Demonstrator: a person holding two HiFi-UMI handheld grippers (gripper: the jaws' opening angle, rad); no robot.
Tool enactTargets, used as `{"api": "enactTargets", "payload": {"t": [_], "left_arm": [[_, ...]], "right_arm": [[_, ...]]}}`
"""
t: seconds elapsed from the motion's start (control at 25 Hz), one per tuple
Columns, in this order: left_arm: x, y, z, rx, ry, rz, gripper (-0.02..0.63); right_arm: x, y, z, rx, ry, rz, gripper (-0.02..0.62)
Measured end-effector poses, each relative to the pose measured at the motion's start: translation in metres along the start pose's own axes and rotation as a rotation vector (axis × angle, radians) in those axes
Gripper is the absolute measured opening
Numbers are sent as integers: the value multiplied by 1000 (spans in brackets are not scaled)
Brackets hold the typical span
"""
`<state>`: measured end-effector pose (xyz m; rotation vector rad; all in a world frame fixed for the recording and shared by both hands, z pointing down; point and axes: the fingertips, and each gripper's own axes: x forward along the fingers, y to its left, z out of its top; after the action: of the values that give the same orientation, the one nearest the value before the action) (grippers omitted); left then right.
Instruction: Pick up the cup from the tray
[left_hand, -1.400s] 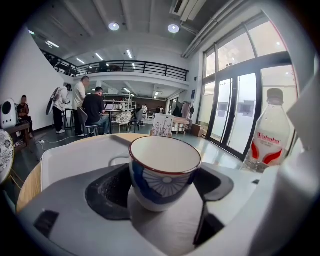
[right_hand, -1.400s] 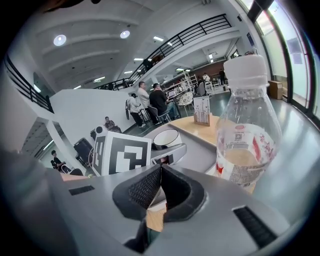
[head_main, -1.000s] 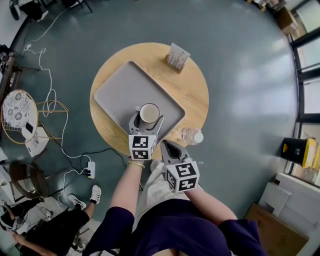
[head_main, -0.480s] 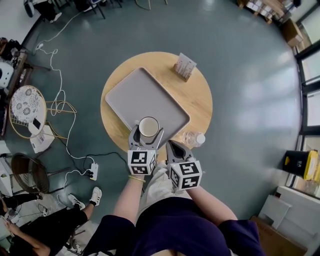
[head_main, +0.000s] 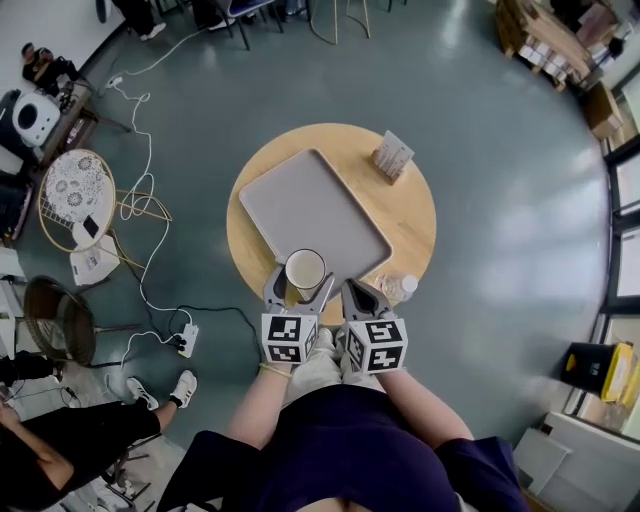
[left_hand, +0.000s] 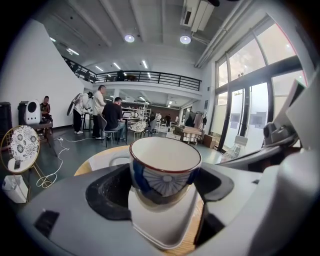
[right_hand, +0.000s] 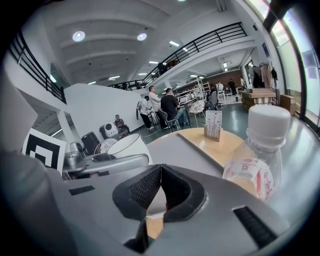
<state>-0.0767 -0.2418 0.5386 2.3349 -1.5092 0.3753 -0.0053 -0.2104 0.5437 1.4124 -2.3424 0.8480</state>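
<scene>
The left gripper (head_main: 300, 286) has its jaws closed on the sides of the cup (left_hand: 165, 167) over the near corner of the tray (head_main: 300, 200), so it should rise straight and level, clear of the rim, while the right gripper (right_hand: 159, 192), jaws together and empty, hangs near the bottle (right_hand: 260, 155).

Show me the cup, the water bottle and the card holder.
cup (left_hand: 164, 180), left gripper view, on its blue patterned side.
water bottle (right_hand: 251, 172), right gripper view, on its label.
card holder (head_main: 392, 158), head view, on the cards' top.
</scene>
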Motion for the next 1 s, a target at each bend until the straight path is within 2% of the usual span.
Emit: {"api": "enactTargets", "payload": {"t": [0.28, 1.0], "left_arm": [[-8, 9, 9, -3, -30, 23, 379], [-16, 7, 7, -12, -33, 29, 379]], "right_arm": [[4, 13, 3, -50, 2, 32, 8], [-6, 18, 1, -68, -7, 10, 8]]}}
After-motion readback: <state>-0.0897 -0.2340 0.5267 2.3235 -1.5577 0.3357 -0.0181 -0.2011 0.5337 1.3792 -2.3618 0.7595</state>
